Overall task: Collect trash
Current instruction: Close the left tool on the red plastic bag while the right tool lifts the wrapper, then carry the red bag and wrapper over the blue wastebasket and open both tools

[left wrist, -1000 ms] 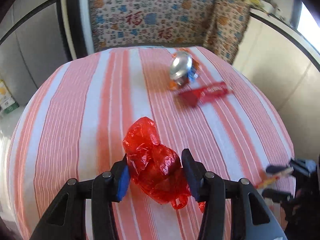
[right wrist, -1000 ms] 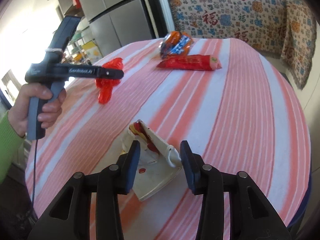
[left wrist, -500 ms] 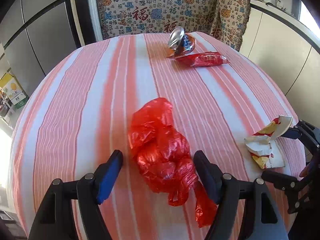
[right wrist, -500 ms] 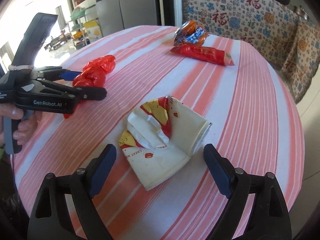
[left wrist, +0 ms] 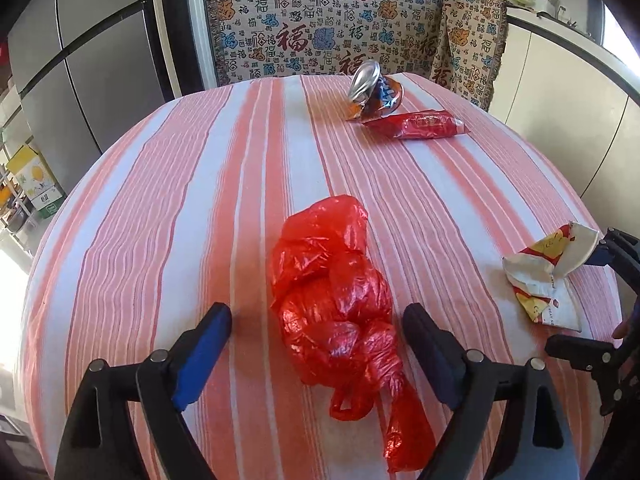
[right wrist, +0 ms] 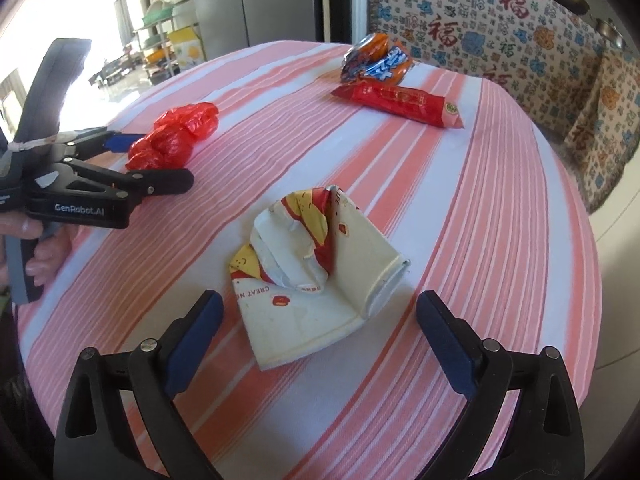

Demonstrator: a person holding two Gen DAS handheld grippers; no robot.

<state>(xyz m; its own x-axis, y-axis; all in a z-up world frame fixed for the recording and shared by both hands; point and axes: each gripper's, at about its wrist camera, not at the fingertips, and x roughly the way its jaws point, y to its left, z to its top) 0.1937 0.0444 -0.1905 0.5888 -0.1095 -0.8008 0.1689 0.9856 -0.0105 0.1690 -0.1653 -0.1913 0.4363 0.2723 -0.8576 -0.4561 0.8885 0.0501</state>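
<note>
A crumpled red plastic bag [left wrist: 336, 300] lies on the striped tablecloth between the wide-open fingers of my left gripper [left wrist: 316, 340]; it also shows in the right wrist view [right wrist: 176, 136]. A crushed paper cup [right wrist: 312, 268] lies on the cloth just ahead of my open right gripper [right wrist: 316, 324]; it also shows in the left wrist view [left wrist: 548, 276]. A crushed orange and blue can [left wrist: 372, 92] and a red snack wrapper [left wrist: 420, 124] lie at the far side; the can [right wrist: 376, 62] and the wrapper [right wrist: 400, 102] also show in the right wrist view.
The round table [left wrist: 160, 200] has a pink and white striped cloth. A patterned cloth covers a seat back [left wrist: 320, 28] behind it. A grey fridge [left wrist: 80, 60] stands at the left, white cabinets [left wrist: 560, 100] at the right.
Both grippers have opened wide and let go: the left one released the red bag, the right one released the paper cup. Both pulled back a little and both items now lie on the cloth.
</note>
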